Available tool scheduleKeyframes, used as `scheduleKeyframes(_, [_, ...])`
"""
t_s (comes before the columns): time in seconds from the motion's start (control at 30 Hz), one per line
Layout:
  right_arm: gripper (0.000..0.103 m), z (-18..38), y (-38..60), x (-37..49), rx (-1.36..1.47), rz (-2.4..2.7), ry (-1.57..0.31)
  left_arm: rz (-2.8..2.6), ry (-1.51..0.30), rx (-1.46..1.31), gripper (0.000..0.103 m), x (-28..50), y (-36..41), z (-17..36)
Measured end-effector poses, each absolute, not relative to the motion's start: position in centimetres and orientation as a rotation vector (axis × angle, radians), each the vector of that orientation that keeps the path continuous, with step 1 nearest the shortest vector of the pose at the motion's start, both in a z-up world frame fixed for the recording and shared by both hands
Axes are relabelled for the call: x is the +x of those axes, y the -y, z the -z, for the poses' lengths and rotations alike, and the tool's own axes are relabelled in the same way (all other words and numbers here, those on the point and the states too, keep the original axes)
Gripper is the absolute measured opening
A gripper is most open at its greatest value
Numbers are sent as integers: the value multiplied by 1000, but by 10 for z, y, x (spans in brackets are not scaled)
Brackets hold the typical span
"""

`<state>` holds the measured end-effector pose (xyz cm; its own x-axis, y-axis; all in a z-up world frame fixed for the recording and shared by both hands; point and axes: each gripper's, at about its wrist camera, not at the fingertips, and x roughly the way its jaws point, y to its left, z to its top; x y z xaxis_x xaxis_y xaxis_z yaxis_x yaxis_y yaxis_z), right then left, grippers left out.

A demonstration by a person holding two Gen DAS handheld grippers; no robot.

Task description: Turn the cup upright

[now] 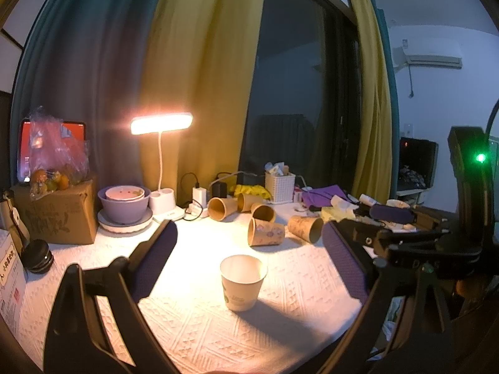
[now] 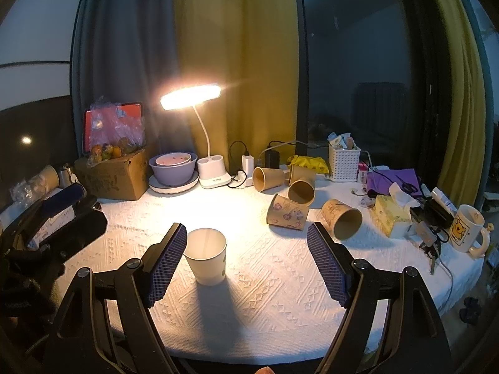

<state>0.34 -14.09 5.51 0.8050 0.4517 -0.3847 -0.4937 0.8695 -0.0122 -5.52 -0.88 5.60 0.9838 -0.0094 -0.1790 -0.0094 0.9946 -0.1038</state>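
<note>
A white paper cup [image 1: 241, 282] stands upright, mouth up, on the white textured cloth [image 1: 193, 327]. It also shows in the right wrist view [image 2: 206, 255], just right of the left finger's pad [image 2: 165, 265]. My left gripper [image 1: 249, 258] is open, with the cup between and a little beyond its fingers, untouched. My right gripper [image 2: 246, 261] is open and empty. Several brown paper cups lie on their sides behind, among them a flowered one [image 1: 265, 232] [image 2: 287, 212] and one to its right [image 1: 305, 227] [image 2: 341, 222].
A lit desk lamp [image 2: 193, 93], stacked bowls [image 2: 173, 168], a cardboard box [image 2: 115, 174], a white basket [image 2: 343, 162], a tissue box [image 2: 389, 218] and a bear mug [image 2: 466, 232] ring the table. The table edge runs along the front. The right gripper's body [image 1: 436, 237] stands right of the left one.
</note>
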Motion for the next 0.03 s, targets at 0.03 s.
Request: scheduleKeyframes(0.03, [82,-55,141,4,-126,-503,-380,7,-175,-116,95,-55,6,-56])
